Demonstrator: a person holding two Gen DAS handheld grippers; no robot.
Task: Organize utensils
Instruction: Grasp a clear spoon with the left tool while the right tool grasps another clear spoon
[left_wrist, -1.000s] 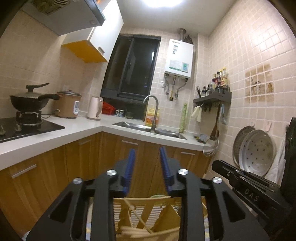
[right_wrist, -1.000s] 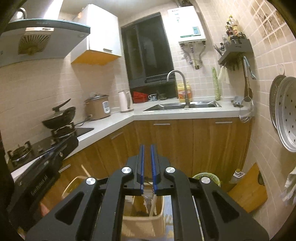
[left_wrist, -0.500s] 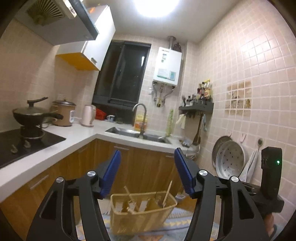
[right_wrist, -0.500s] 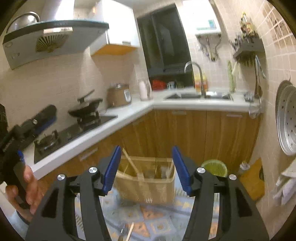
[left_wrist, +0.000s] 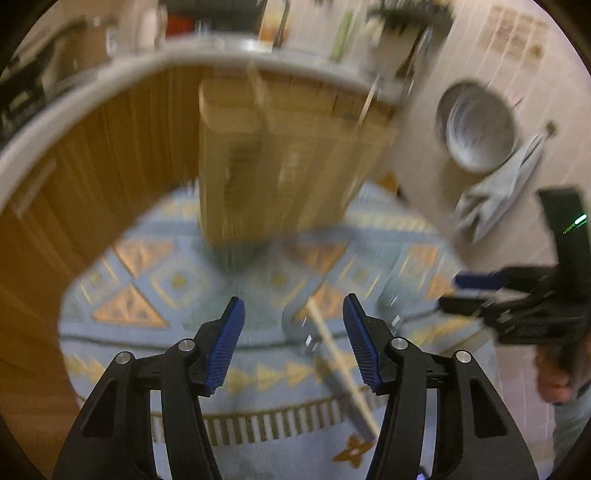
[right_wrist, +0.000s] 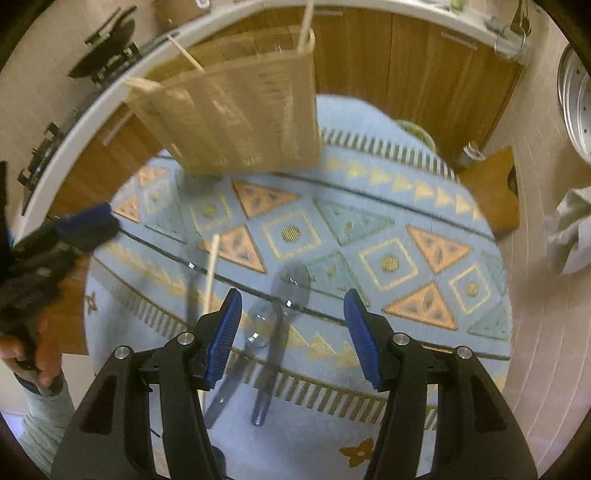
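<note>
Both grippers, level a second ago, now tilt down at the rug (right_wrist: 388, 236); left gripper (left_wrist: 291, 343) and right gripper (right_wrist: 291, 332) stand wide, jaws just opened, nothing held. Utensils on rug: two clear plastic spoons (right_wrist: 275, 325), one wooden chopstick (right_wrist: 211, 269); blur may hide more. One slatted beige basket (right_wrist: 240, 110) beyond, sticks upright inside. Blue patterned rug, wood-fronted kitchen cabinets (right_wrist: 417, 74).

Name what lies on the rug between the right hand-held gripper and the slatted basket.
In the right wrist view, bare patterned rug fills that stretch; the clear plastic spoons lie nearer the right hand-held gripper, short of the slatted basket.
</note>
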